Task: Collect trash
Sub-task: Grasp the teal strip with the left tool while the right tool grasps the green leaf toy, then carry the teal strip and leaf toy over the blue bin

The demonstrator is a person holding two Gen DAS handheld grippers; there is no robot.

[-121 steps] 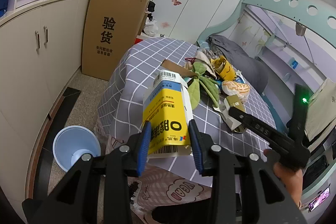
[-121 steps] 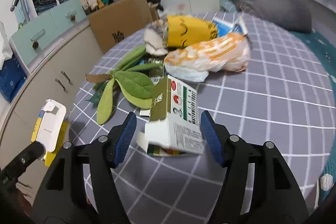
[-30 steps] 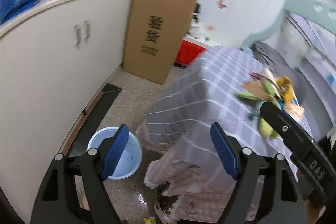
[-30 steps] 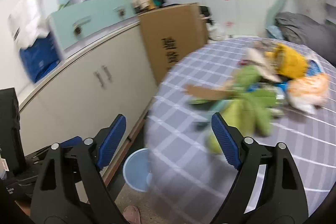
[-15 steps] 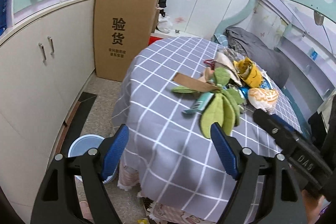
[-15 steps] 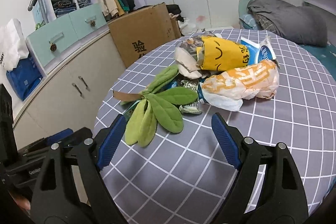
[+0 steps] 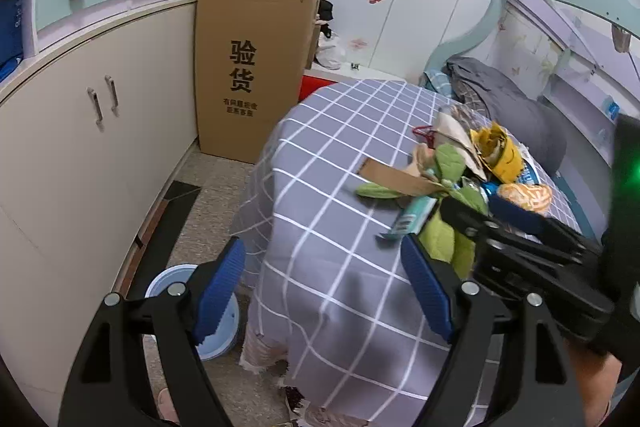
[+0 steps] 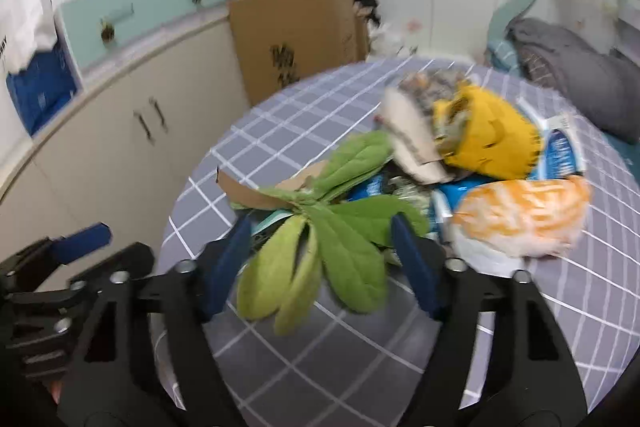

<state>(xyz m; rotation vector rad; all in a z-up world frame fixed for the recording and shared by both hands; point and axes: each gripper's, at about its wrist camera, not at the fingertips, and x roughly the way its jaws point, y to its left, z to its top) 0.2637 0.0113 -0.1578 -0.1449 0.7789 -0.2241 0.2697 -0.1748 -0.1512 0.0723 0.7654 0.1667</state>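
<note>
Tabletop (image 7: 340,195): round, grey checked cloth; trash heaped toward its far side.
Leaves (image 8: 320,243): green bunch on the near edge of the heap, overlapping a cardboard strip (image 8: 248,193).
Other trash: yellow wrapper (image 8: 488,139), orange-white bag (image 8: 524,215), blue packet (image 8: 560,155), all touching or overlapping behind the leaves.
Bin (image 7: 200,311): pale blue, on the floor beside the tabletop, below its edge; contents cannot be told.
Left hand-held gripper (image 7: 322,291): jaws wide, nothing between them, hovering over the tabletop's near edge with the bin below its left finger.
Right hand-held gripper (image 8: 320,263): jaws closing, leaves between them; pads look just clear of the leaves, though blur leaves contact uncertain.
Step in hand: judged to be the pickup of the leaves, with most of the heap not yet collected.
Next move calls for: pads closing fully on the bunch near its stem, a lift clear of the cardboard strip, then carriage leftward and down to the bin.
Risk: limp leaves may slip or drag neighbouring wrappers.
</note>
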